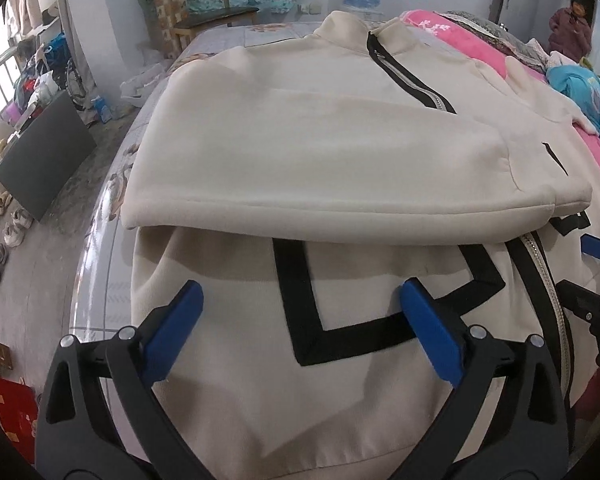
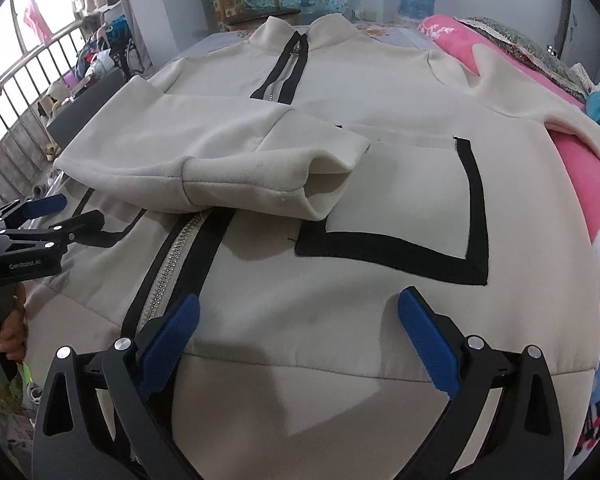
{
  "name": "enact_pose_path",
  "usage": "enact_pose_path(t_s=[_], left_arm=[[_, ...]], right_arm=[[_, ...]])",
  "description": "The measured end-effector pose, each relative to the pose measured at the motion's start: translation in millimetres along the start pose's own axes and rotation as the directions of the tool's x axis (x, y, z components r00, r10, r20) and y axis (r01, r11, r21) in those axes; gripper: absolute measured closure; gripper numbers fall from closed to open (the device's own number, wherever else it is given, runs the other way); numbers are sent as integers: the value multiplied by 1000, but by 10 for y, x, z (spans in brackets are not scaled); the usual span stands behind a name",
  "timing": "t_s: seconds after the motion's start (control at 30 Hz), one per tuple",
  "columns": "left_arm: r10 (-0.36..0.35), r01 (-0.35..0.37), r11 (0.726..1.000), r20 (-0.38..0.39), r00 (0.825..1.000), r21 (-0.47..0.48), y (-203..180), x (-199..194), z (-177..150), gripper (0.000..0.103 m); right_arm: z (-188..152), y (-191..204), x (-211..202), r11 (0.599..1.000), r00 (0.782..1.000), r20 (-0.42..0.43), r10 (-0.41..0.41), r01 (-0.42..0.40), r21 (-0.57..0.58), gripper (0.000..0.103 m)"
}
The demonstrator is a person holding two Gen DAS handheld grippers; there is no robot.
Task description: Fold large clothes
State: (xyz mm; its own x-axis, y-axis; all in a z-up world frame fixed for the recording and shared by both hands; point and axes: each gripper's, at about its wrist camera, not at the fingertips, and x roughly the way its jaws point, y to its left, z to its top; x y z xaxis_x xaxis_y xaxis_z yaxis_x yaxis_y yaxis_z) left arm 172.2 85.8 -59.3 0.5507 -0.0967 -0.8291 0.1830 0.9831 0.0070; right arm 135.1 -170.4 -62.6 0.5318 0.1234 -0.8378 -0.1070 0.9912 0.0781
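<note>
A cream zip jacket (image 2: 380, 300) with black trim lies front-up on the bed. One sleeve (image 2: 204, 148) is folded across its chest, over the zipper (image 2: 172, 264). The other sleeve (image 2: 540, 100) stretches out onto the pink blanket. My left gripper (image 1: 300, 286) hovers open over the jacket's lower part (image 1: 240, 380), straddling a black pocket trim (image 1: 296, 300), with nothing pinched. My right gripper (image 2: 300, 296) is open too, above the hem beside the zipper, below the other black pocket outline (image 2: 472, 208). Each gripper shows at the edge of the other's view.
A pink flowered blanket (image 2: 580, 184) and a blue garment (image 1: 584, 92) lie along the bed's right side. A wooden chair (image 1: 208, 12) stands beyond the bed. On the floor to the left are a dark board (image 1: 44, 156) and shoes (image 1: 12, 232).
</note>
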Motion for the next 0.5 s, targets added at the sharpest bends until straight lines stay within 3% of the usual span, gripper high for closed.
enact_pose_path(t_s=[0.4,0.5], left_arm=[[-6,6,1000,7,1000,5,-6,2,-14,7],[-21,21,1000,12,1000,3,8,-8,-21,7]], right_arm=[[-10,-24,-7,1000,1000,14,22,-21,-10,6],[21,-81,-27,998,998,-20,62,-62,-9,6]])
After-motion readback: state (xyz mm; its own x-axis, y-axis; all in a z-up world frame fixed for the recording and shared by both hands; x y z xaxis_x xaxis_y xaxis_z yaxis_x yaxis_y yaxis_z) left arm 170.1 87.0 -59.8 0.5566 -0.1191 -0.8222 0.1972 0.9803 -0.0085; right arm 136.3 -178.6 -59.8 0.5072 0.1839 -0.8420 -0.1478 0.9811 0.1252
